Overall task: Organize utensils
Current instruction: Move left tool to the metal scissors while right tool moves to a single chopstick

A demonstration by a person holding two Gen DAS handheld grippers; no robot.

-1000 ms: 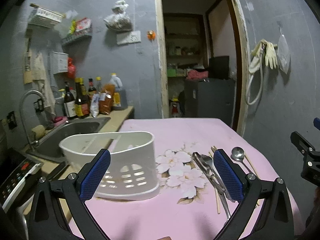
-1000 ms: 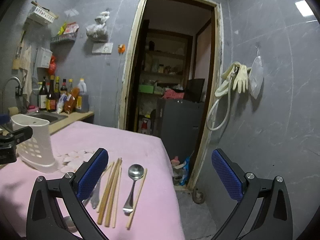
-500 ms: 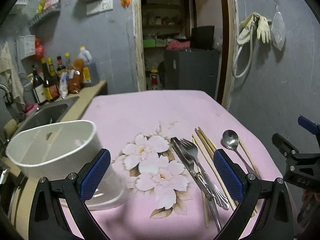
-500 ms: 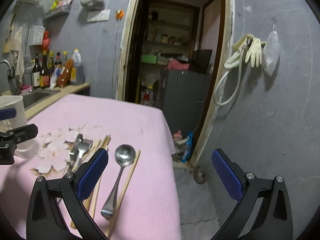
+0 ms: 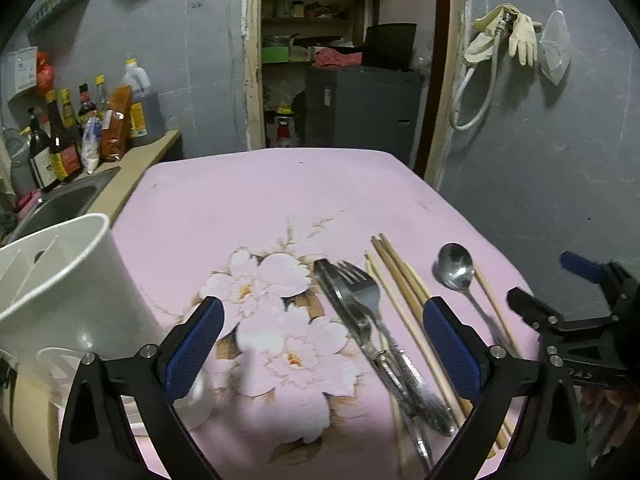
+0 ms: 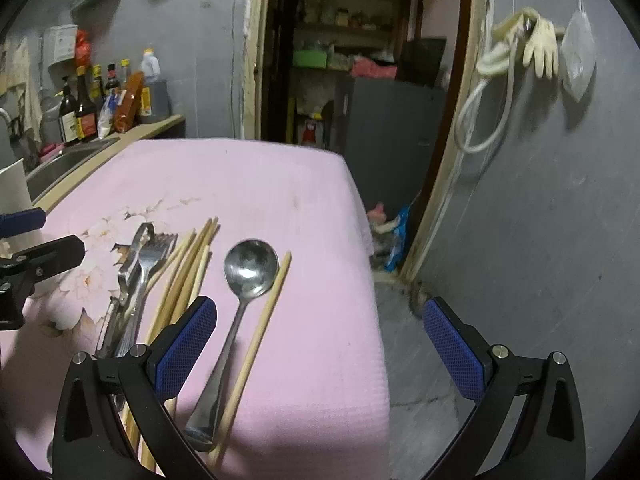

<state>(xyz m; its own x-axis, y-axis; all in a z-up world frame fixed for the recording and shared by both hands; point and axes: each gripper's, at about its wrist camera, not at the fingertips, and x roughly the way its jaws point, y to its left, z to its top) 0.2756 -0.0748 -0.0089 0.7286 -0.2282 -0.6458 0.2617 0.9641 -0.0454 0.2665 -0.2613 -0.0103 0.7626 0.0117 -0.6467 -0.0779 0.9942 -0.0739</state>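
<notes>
Utensils lie on a pink flowered tablecloth point(image 5: 256, 200): a fork point(image 5: 362, 292) over metal tongs point(image 5: 340, 300), several wooden chopsticks point(image 5: 400, 276) and a steel spoon point(image 5: 456, 270). A white plastic utensil holder point(image 5: 60, 280) stands at the left. My left gripper point(image 5: 322, 342) is open and empty, low over the flower print, with the fork and tongs between its pads. My right gripper point(image 6: 318, 344) is open and empty above the table's right edge; the spoon point(image 6: 250, 264) and one chopstick point(image 6: 264, 320) lie just inside its left pad. It also shows in the left wrist view point(image 5: 576, 320).
A sink point(image 5: 60, 208) and a counter with several bottles point(image 5: 72, 136) lie left of the table. An open doorway point(image 5: 344, 60) with a grey cabinet is behind. The floor point(image 6: 416, 360) drops off at the table's right edge, by a grey wall with hung gloves point(image 6: 536, 44).
Both grippers have moved down and forward toward the table, so the utensils look larger and closer. The holder has slid to the left edge of the left view. Both stay open.
</notes>
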